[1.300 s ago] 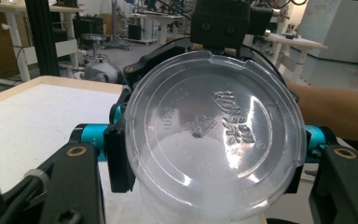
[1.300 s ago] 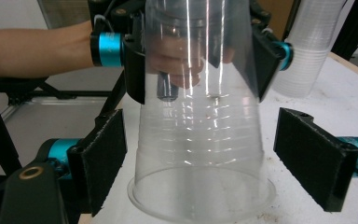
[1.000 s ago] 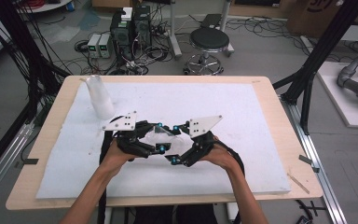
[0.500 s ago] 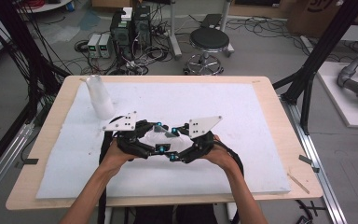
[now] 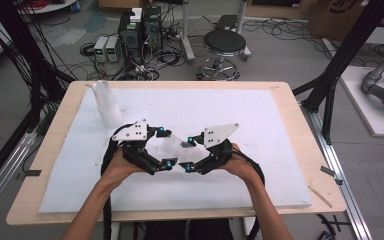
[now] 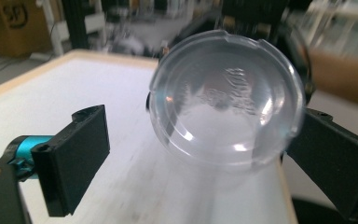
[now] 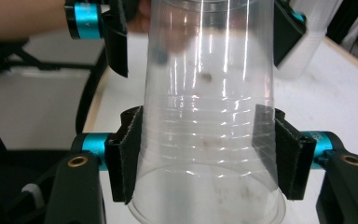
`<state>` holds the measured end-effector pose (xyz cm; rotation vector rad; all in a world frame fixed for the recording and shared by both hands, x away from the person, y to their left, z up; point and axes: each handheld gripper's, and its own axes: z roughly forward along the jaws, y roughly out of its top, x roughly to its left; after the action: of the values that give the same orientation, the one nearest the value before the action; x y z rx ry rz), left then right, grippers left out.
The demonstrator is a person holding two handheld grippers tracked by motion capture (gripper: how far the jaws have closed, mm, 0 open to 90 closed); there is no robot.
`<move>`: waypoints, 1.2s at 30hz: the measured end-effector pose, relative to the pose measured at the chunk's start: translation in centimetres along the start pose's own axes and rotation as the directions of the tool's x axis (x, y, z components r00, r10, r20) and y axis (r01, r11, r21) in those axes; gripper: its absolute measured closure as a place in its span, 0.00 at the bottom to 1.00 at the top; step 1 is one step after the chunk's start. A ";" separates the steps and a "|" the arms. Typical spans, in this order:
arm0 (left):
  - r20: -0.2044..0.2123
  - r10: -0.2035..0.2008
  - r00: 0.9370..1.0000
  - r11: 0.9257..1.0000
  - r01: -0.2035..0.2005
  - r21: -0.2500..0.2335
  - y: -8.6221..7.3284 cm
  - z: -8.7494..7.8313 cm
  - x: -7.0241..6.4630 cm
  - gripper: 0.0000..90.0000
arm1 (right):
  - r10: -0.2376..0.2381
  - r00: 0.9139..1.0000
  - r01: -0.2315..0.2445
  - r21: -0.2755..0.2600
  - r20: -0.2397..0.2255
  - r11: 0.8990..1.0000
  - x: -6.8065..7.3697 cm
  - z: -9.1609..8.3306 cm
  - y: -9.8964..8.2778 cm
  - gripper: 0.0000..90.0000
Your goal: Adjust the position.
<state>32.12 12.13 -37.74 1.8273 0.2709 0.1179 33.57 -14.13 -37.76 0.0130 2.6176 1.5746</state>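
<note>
A clear plastic cup (image 5: 176, 146) lies level above the middle of the white mat, between two grippers that face each other. My right gripper (image 5: 189, 152) is shut on it, its pads pressing the ribbed wall near the wide rim of the cup (image 7: 209, 93). My left gripper (image 5: 166, 148) stands open around the narrow end; its jaws have just been opening. In the left gripper view the round base of the cup (image 6: 223, 98) faces the camera. There the left gripper (image 6: 200, 163) has one pad well clear of it. Beyond the cup the left gripper (image 7: 200, 32) straddles the far end.
A stack of clear cups (image 5: 107, 102) stands upright at the back left of the white mat (image 5: 260, 120). The wooden table edge (image 5: 310, 150) runs around the mat. Behind the table are a stool (image 5: 224, 45) and cabling on the floor.
The left jaws have spread apart off the cup, and the right jaws have closed on it. Both hands have stayed about where they were.
</note>
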 end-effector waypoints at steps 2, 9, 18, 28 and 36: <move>0.003 0.019 1.000 0.998 -0.019 0.059 0.4 -0.4 -0.1 0.07 | 0.010 1.000 -0.009 0.059 -0.011 0.998 -0.2 -0.3 0.2 0.40; 0.016 0.004 1.000 0.916 -0.010 0.401 1.2 -0.3 0.6 0.07 | 0.025 0.999 -0.012 0.301 -0.042 0.954 -1.0 -0.9 1.7 0.40; 0.029 0.022 0.999 0.801 -0.035 0.598 2.4 0.1 1.3 0.07 | 0.050 0.996 -0.003 0.510 -0.078 0.860 -1.2 -1.0 3.0 0.41; 0.061 0.025 0.998 0.776 -0.058 0.628 2.6 1.5 1.0 0.07 | 0.054 0.994 0.010 0.563 -0.098 0.826 -1.3 -0.6 3.4 0.41; 0.109 0.025 0.994 0.758 -0.090 0.647 2.9 3.5 0.8 0.13 | 0.054 0.993 0.019 0.589 -0.107 0.808 -1.3 -0.1 3.6 0.41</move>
<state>34.05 8.30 -35.93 2.5379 0.1992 -0.0296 34.75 -12.61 -34.43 -0.0164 3.0916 0.7114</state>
